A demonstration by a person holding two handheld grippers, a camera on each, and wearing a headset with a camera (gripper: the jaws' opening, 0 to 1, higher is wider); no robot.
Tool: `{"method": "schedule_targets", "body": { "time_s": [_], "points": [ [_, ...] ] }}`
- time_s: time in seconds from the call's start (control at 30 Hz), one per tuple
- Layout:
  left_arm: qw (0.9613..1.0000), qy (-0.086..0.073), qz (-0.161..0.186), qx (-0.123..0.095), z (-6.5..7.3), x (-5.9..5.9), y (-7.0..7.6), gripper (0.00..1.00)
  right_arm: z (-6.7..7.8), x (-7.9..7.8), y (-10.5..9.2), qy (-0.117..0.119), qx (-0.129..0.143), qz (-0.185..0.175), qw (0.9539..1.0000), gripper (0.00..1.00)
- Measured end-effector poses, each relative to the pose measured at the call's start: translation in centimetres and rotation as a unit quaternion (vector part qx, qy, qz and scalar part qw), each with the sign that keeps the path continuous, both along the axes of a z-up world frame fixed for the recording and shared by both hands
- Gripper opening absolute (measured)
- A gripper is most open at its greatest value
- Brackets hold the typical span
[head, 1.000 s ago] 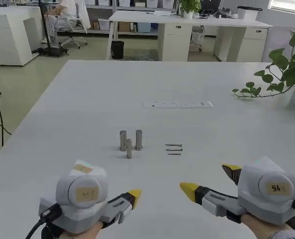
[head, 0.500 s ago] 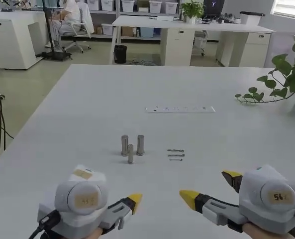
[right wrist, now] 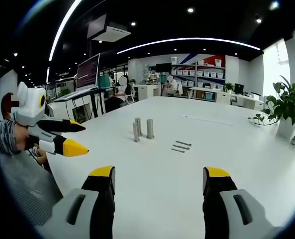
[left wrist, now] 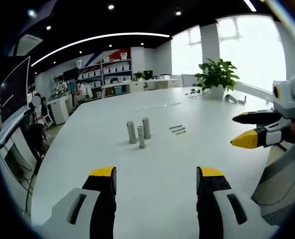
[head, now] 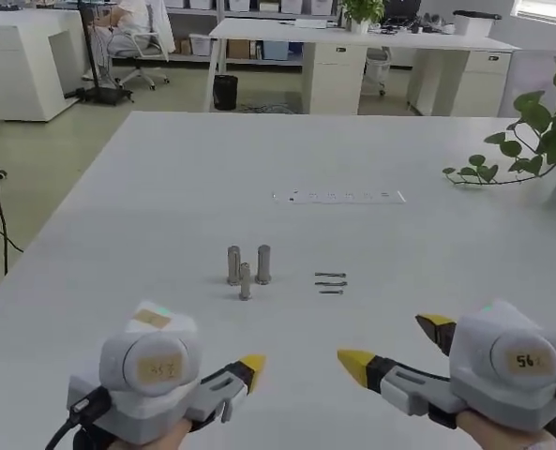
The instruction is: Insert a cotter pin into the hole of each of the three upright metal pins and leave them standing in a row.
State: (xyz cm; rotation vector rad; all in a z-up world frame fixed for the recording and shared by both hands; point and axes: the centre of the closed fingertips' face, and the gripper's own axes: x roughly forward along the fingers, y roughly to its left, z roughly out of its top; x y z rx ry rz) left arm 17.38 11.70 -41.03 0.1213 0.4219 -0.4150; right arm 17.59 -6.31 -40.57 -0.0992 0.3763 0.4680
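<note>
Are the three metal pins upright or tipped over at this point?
Upright: all three metal pins stand on end on the table, clustered, not in a row.

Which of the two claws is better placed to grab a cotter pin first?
Probably the right gripper: the cotter pins lie right of the metal pins, on its side. Both are open and empty; the left gripper sits nearer the metal pins.

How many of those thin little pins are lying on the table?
3, right of the upright metal pins: far cotter pin, middle one, nearest one. None seem hidden.
</note>
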Motion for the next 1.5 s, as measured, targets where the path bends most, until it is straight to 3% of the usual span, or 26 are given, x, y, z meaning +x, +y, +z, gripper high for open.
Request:
{"method": "schedule_targets", "body": {
  "time_s": [1.13, 1.5],
  "points": [
    [1.0, 0.004, -0.004, -0.001, 0.0, -0.2, -0.1, 0.63, -0.3, -0.2, 0.0, 0.01, -0.005, -0.001, 0.9999, 0.68],
    [0.9998, -0.015, -0.004, -0.013, 1.2, 0.1, -0.1, 0.71, 0.9, 0.4, 0.0, 0.004, 0.025, 0.003, 0.9997, 0.64]
  ]
}}
